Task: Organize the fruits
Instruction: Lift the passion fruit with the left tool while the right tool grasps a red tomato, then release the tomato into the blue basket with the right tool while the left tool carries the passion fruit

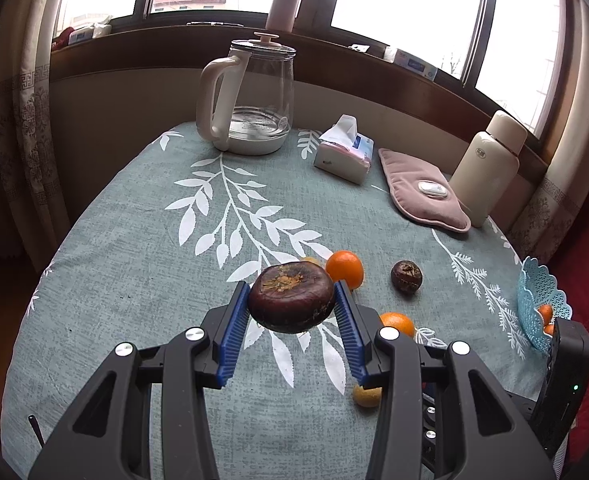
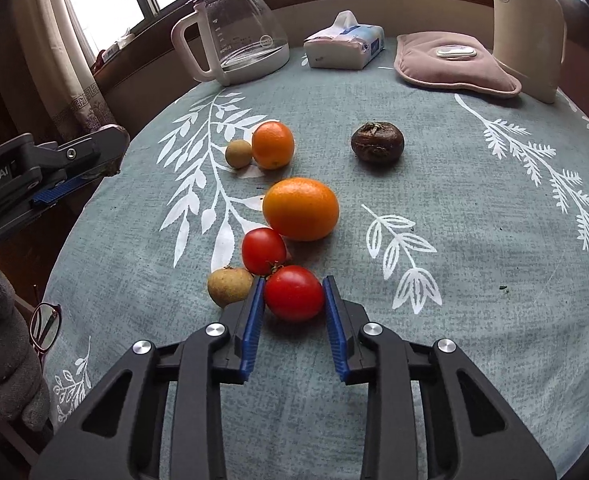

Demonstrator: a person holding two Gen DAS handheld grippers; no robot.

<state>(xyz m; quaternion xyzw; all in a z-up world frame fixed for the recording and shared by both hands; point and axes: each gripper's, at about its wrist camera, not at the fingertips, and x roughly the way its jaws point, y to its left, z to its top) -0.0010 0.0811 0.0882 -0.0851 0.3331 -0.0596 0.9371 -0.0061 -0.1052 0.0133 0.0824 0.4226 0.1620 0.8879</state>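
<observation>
A green leaf-print tablecloth (image 2: 474, 208) carries scattered fruit. In the right wrist view, a large round orange (image 2: 300, 208) sits centrally, with a smaller orange (image 2: 273, 145) behind it and a small tan longan (image 2: 238, 153) touching that one's left side. A dark brown water chestnut (image 2: 377, 143) lies well apart to the right. A clear glass kettle (image 2: 234, 36) stands at the far edge, a soft tissue pack (image 2: 344, 46) to its right.

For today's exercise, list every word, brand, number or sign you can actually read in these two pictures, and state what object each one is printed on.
"Robot.AI", cut off at the picture's edge: on the side of the left gripper, seen in the right wrist view.
Round logo on the glass kettle: too small to read.
Scale marks on the kettle's glass: blurred.
Mark on the cream flask: unreadable.
Print on the tissue pack: unreadable.
</observation>
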